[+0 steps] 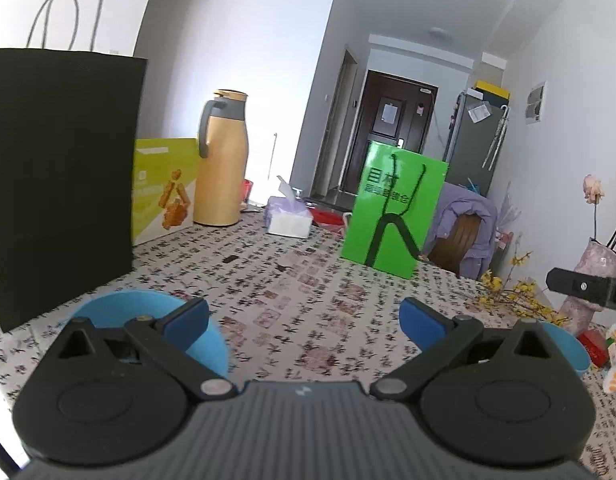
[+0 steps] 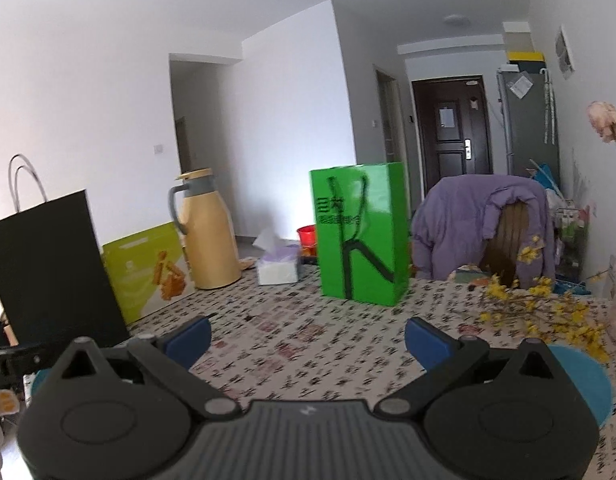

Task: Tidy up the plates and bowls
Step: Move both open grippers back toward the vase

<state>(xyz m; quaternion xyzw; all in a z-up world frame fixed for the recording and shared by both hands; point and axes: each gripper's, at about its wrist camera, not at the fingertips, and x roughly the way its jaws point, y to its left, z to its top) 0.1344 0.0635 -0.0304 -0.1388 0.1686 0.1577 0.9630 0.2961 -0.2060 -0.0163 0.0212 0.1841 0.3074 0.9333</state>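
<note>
We find the left gripper point(image 1: 304, 320) and right gripper point(image 2: 308, 338) both spread wide and empty above the table; the blue bowl point(image 1: 212, 344) lies under the left, so we advise descending squarely over its rim.

Two blue bowls sit upright, well apart, on the patterned tablecloth point(image 1: 308, 288): left bowl point(image 1: 204, 344), right bowl point(image 1: 568, 348).

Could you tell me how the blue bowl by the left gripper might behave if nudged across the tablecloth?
The blue bowl looks like smooth, rigid plastic, so probably light and unlikely to flex. Sitting on the patterned tablecloth, it may drag the cloth rather than slide. Its broad open shape suggests that it would not tip easily.
</note>
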